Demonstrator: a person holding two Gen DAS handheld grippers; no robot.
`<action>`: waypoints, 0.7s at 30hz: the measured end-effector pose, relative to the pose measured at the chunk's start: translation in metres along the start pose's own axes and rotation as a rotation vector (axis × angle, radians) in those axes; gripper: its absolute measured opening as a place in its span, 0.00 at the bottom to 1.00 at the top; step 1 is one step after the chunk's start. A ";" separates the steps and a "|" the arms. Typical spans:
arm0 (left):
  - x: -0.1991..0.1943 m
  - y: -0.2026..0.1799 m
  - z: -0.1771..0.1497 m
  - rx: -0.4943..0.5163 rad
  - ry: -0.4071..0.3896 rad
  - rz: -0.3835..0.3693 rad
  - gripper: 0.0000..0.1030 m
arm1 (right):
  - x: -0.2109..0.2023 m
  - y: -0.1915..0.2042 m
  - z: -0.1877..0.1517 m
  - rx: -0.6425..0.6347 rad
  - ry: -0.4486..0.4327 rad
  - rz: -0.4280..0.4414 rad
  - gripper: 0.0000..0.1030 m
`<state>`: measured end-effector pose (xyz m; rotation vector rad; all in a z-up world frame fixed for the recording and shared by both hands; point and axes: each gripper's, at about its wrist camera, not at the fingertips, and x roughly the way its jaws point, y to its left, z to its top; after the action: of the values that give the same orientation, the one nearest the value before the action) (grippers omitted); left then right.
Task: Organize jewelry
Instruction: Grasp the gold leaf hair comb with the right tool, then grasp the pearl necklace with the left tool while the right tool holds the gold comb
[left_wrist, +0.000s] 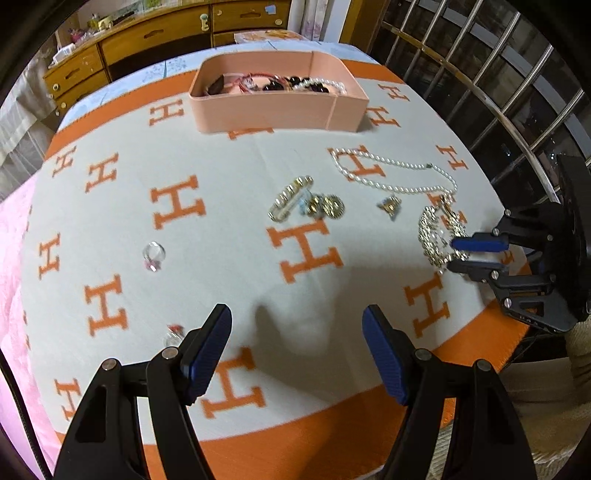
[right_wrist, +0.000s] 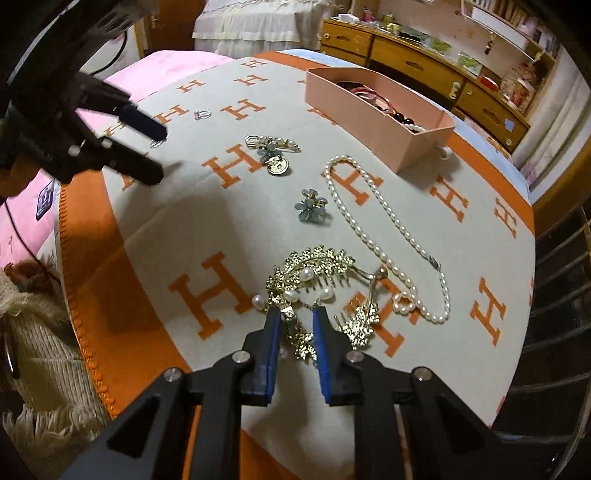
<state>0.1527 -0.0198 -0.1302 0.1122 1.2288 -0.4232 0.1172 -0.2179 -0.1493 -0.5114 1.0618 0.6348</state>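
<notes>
Where right tongs (right_wrist: 294, 317) close, gold hair comb (right_wrist: 317, 266) between pads

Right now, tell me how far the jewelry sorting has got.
Done: the pink box already holds beads and bands. In hand: the right gripper is down on the gold leaf hair comb, jaws narrow around part of it, comb not yet lifted. The left gripper is open and empty. Left on the blanket: pearl necklace, blue flower piece, gold clip cluster, two rings.
</notes>
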 end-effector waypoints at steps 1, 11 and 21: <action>-0.001 0.002 0.003 0.003 -0.005 0.004 0.69 | 0.002 0.001 0.001 -0.008 0.006 0.001 0.17; 0.002 -0.002 0.028 0.086 -0.032 0.052 0.69 | 0.001 0.002 0.003 0.049 0.019 0.034 0.09; 0.012 -0.035 0.051 0.219 -0.050 0.059 0.61 | -0.050 -0.024 -0.017 0.363 -0.168 0.107 0.09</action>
<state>0.1879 -0.0706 -0.1186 0.3231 1.1241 -0.5052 0.1059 -0.2582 -0.1089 -0.0846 1.0204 0.5518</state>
